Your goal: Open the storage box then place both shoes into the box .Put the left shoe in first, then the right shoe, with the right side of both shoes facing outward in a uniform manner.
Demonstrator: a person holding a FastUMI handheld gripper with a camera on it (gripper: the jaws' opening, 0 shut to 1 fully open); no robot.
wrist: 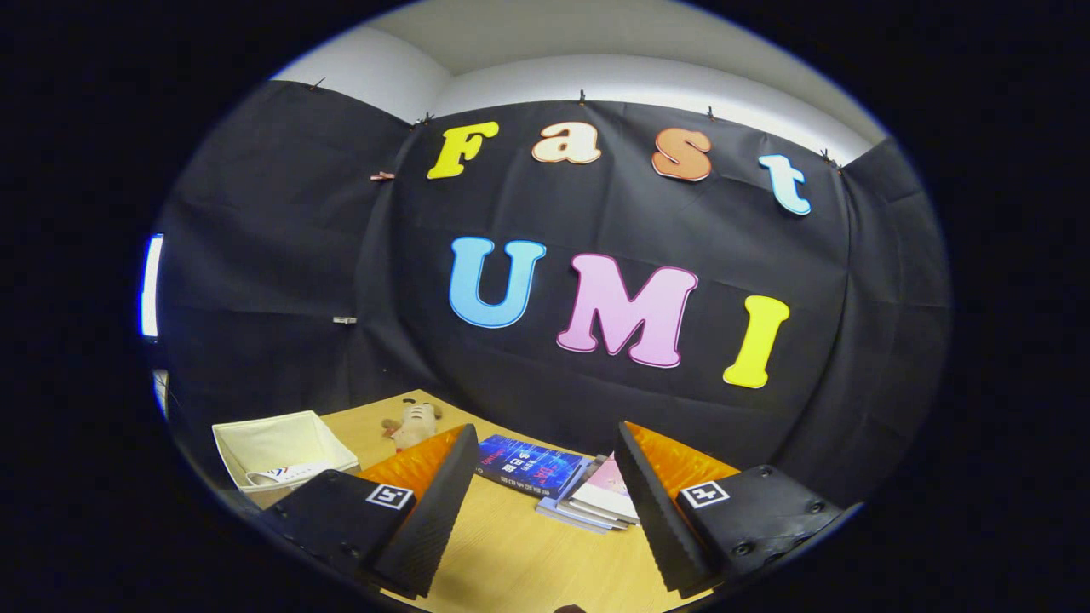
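Note:
My gripper (545, 451) is open, held up above the wooden table (519, 553) and pointing toward the booth's back wall, with nothing between its fingers. To the left of the left finger (430, 502) stands a white fabric storage box (255, 443), open at the top, with a piece of white material with striped marks lying inside it (285, 473). I cannot tell whether that piece is a shoe.
A small plush toy (411, 423) lies on the table beyond the left finger. A blue book (528, 464) and a stack of books (600, 498) lie just ahead between the fingers. The black cloth wall closes off the table's far side.

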